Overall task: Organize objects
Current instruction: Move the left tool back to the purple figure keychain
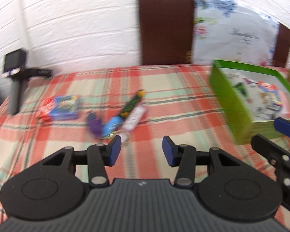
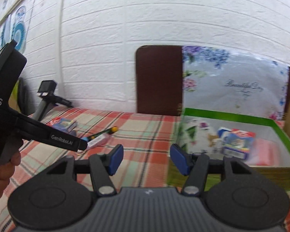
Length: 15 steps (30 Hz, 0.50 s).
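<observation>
Small packaged objects (image 1: 114,114), among them a red-and-blue carton (image 1: 60,108) and a dark green tube (image 1: 132,103), lie scattered on the red, green and cream plaid tablecloth (image 1: 174,104). More cartons (image 2: 235,141) sit inside the open green-walled cardboard box (image 1: 228,94) at the right. Left gripper (image 1: 142,150) hangs above the cloth, blue pads parted with nothing between them. Right gripper (image 2: 146,159) is likewise parted and empty, just beside the box.

Bare tablecloth (image 1: 176,104) lies open between the scattered items (image 1: 118,119) and green box (image 1: 230,104).
</observation>
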Motion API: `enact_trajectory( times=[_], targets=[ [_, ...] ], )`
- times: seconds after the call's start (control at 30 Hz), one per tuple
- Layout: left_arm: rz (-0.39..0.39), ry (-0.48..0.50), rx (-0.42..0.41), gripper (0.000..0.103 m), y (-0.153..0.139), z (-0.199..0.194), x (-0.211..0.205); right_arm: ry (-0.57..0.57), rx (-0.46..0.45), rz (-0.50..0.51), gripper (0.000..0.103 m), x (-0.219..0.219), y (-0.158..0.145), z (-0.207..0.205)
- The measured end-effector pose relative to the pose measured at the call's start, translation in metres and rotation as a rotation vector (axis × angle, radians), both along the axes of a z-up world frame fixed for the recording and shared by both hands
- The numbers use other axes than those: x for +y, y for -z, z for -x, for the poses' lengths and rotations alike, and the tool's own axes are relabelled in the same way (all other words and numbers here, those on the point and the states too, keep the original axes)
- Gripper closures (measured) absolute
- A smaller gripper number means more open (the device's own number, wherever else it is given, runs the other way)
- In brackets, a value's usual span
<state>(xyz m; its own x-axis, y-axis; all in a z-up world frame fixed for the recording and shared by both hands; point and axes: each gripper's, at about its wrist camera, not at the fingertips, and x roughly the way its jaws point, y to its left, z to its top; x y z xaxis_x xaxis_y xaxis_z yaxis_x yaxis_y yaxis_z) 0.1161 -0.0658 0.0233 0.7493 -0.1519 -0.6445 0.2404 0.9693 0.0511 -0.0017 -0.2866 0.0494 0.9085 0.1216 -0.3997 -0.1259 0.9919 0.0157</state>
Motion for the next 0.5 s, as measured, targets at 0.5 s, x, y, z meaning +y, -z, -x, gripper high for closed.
enact_trajectory(
  times=[0.5],
  targets=[
    [0.116, -0.225, 0.067, 0.053, 0.036, -0.035, 0.107, -0.170, 0.172, -0.004, 0.049, 0.079, 0.034, -0.083]
  ],
)
